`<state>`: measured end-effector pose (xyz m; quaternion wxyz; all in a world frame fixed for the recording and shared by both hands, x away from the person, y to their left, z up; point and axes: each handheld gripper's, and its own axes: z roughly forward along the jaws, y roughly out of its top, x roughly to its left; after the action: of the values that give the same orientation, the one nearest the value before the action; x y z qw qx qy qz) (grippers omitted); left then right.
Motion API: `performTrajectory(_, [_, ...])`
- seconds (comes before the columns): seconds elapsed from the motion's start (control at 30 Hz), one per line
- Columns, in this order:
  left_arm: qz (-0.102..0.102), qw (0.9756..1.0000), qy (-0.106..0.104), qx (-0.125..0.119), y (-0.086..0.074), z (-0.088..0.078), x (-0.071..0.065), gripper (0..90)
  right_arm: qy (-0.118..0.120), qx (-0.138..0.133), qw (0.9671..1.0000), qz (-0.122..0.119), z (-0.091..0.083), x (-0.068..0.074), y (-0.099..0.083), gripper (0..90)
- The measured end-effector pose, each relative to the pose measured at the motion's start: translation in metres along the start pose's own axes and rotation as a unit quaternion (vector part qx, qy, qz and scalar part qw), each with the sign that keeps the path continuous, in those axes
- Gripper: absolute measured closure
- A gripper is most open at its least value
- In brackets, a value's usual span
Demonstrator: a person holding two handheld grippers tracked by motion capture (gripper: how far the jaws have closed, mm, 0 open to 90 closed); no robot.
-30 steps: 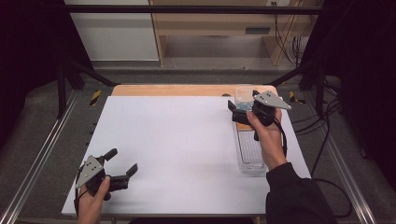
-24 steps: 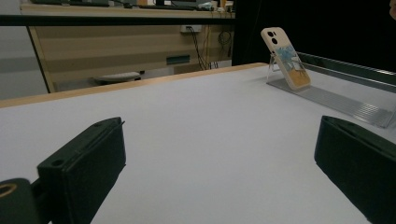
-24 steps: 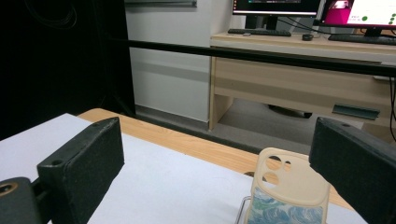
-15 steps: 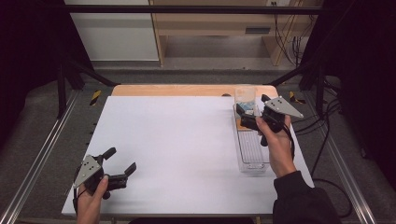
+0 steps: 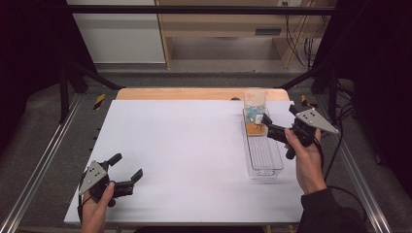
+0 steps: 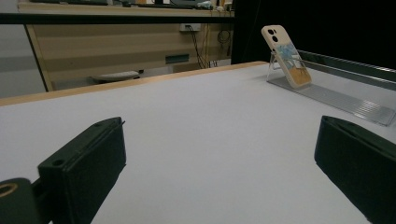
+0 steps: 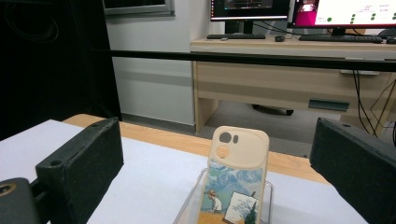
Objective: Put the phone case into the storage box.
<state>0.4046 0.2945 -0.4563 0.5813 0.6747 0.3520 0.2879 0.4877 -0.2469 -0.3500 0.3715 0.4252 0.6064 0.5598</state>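
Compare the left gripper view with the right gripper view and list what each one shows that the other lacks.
Left gripper view alone: a wide bare stretch of the white table and the full length of the clear tray running toward the camera, with the phone case standing at the tray's far end, seen small and side-on.

Right gripper view alone: monitors and a keyboard on the desk, and the case's painted back up close, between the open right tool.

Both: the upright phone case, the tray, the wooden desk behind, and two black jaws spread apart.
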Motion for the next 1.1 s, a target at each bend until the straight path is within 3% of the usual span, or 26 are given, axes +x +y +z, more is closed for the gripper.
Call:
performTrajectory(0.47, [-0.005,0.9999,0.005,-0.01,0.001,-0.002,0.004,1.9,0.001,0.001,1.0,-0.002,-0.021,0.0,-0.01,2.7])
performTrajectory(1.1, [-0.007,0.9998,0.01,-0.013,0.002,-0.006,0.007,2.0,0.003,0.006,0.9999,-0.009,-0.034,0.0,-0.019,2.6])
